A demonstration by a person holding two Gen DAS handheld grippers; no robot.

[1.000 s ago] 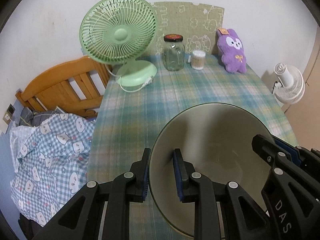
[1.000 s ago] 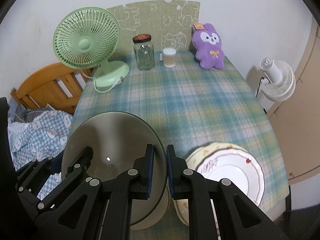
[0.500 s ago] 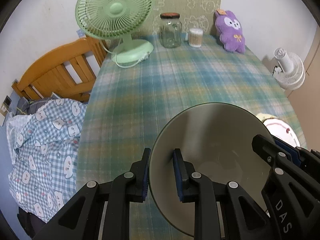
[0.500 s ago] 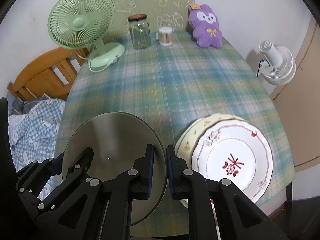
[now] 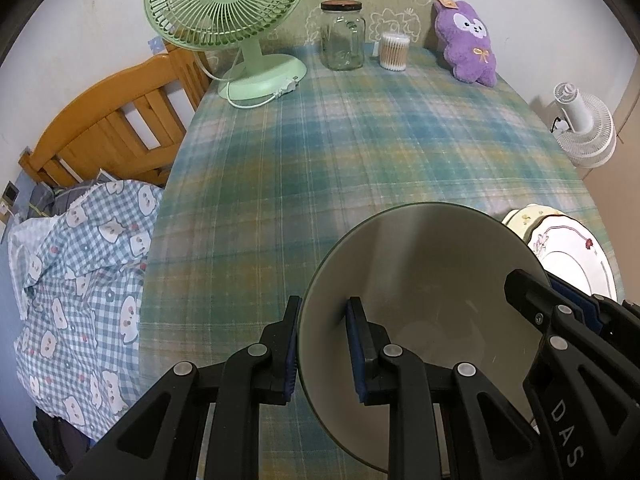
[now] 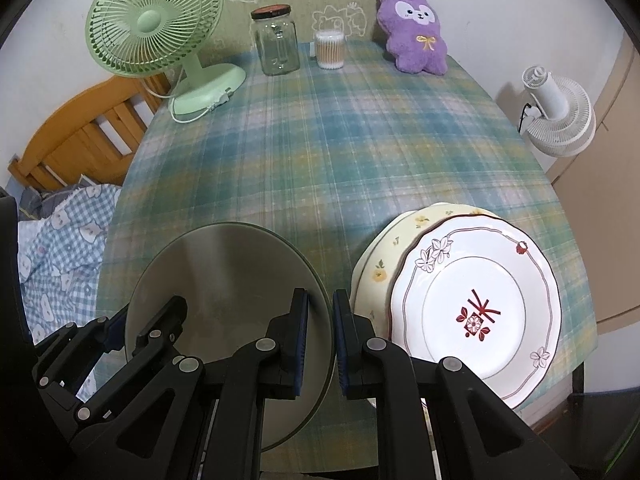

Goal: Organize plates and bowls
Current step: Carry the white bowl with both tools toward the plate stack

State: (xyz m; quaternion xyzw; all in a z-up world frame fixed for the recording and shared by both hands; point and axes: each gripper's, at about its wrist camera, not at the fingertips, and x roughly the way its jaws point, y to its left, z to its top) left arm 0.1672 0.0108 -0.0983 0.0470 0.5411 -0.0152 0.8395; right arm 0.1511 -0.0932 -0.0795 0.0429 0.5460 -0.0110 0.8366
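Note:
A big grey-green bowl (image 5: pixel 424 292) hangs low over the near side of the plaid table, held by both grippers. My left gripper (image 5: pixel 323 346) is shut on its left rim, one pad inside and one outside. My right gripper (image 6: pixel 321 336) is shut on the right rim of the bowl (image 6: pixel 224 280), and shows in the left wrist view as the right gripper (image 5: pixel 560 316). Just right of the bowl, a white plate with a red motif (image 6: pixel 476 312) lies on a pale yellow flowered plate (image 6: pixel 384 256) near the table's front right corner.
Along the far edge stand a green desk fan (image 5: pixel 240 24), a glass jar (image 5: pixel 343 36), a tub of cotton swabs (image 5: pixel 394 51) and a purple plush toy (image 5: pixel 468 40). A wooden bed frame (image 5: pixel 108 120) with checked bedding (image 5: pixel 80 280) lies left; a white fan (image 6: pixel 556 112) stands right of the table.
Both grippers have sunk toward the table with the bowl and tipped further down. The two stacked plates have come fully into the right wrist view.

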